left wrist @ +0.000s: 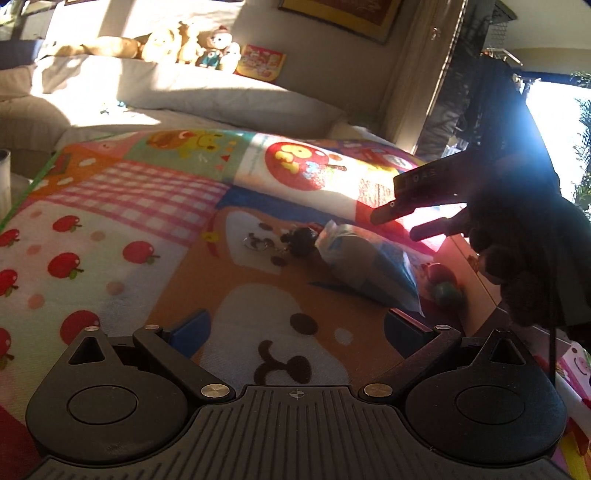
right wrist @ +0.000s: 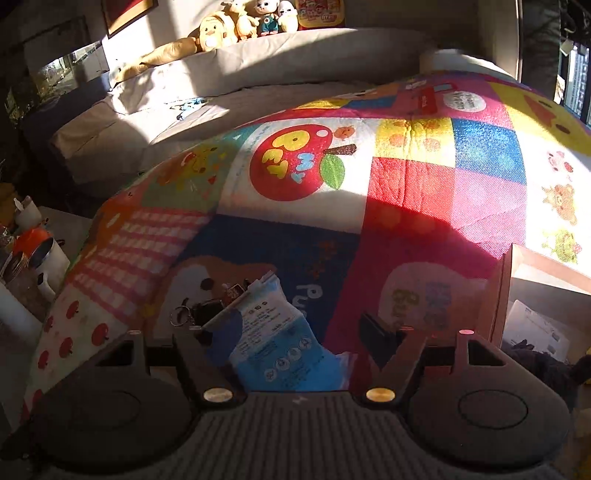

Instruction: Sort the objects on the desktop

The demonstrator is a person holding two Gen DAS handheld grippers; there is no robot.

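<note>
Landmark is the blue-and-white packet (right wrist: 275,343), lying flat on the cartoon patchwork blanket (right wrist: 413,184) that covers the table.

My right gripper (right wrist: 299,338) hangs low over the packet, pointing down at it. Its jaws stand apart with the packet between them: the left blue pad overlaps the packet's left edge, the right pad stands off to the packet's right over the pink patch. I can't confirm the pads press on it, so I call it spread, not pinching. In the left wrist view the right gripper (left wrist: 402,221) comes in from the right, a dark-gloved hand (left wrist: 517,266) behind it, fingers just above the packet (left wrist: 369,269).

My left gripper (left wrist: 295,328) is spread wide over the dog face print, nearer to the camera than the packet, nothing between its pads.

Keyring with dark fob (right wrist: 199,312) lies just left of the packet, touching or nearly so, can't tell. In the left wrist view it (left wrist: 295,240) sits at the packet's far-left end. A cardboard box (right wrist: 517,295) stands well right of the packet. A white mug (right wrist: 51,262) sits well left of the packet, off the blanket. Plush toys (right wrist: 236,26) line the sofa back far behind the packet.
</note>
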